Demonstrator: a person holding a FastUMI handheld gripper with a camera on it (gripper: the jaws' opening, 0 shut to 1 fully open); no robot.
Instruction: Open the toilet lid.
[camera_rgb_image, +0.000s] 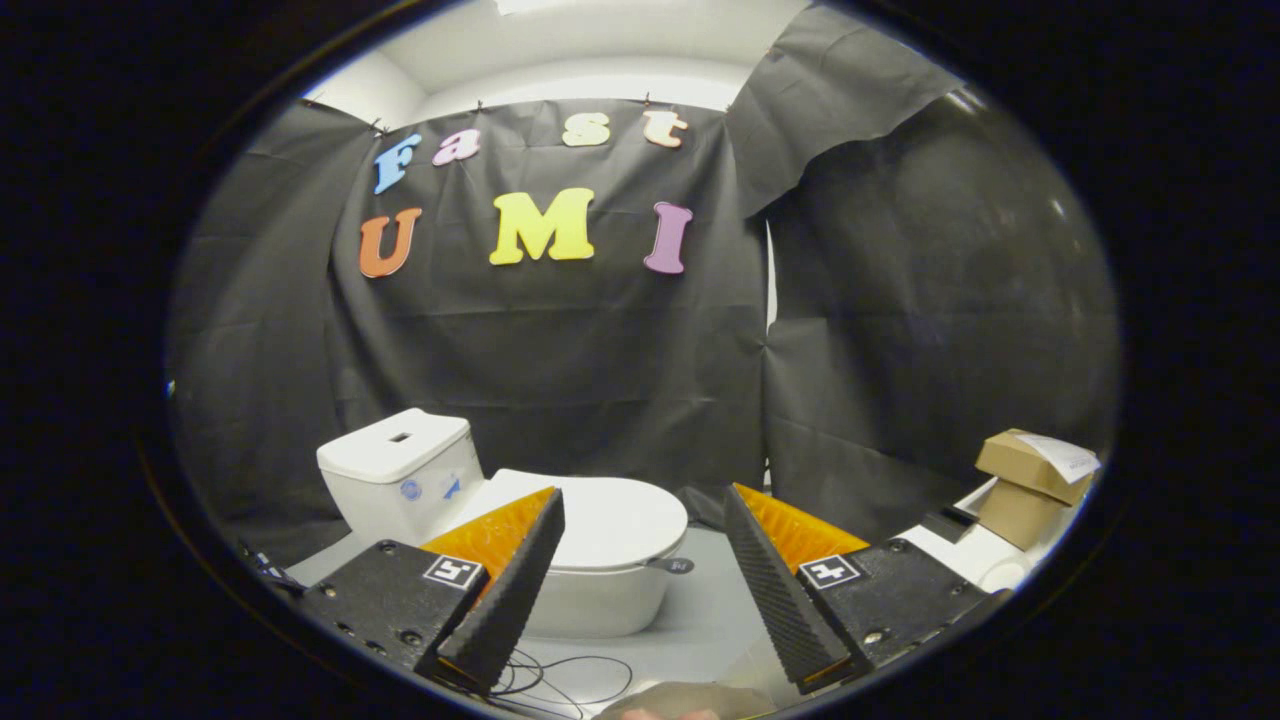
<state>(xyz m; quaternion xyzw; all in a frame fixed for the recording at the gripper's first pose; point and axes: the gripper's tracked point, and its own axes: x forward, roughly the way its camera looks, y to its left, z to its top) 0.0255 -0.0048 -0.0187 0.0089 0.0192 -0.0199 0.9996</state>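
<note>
A small white toilet (600, 590) stands on the grey floor, its tank (400, 480) at the left. The white lid (620, 520) lies flat, shut over the bowl. A small grey tab (672, 566) sticks out at the lid's front rim. My gripper (640, 505) is open, its fingers wide apart. The left finger (515, 585) overlaps the lid's left side in the view; the right finger (770, 580) is to the right of the bowl. The toilet sits just beyond the fingertips, a little left of the gap between them.
Two stacked cardboard boxes (1030, 485) rest on a white object at the right. Thin black cables (560, 680) lie on the floor (710, 600) below the toilet. Black cloth walls close off the back and sides. A rounded brownish shape (680, 700) shows below the fingers.
</note>
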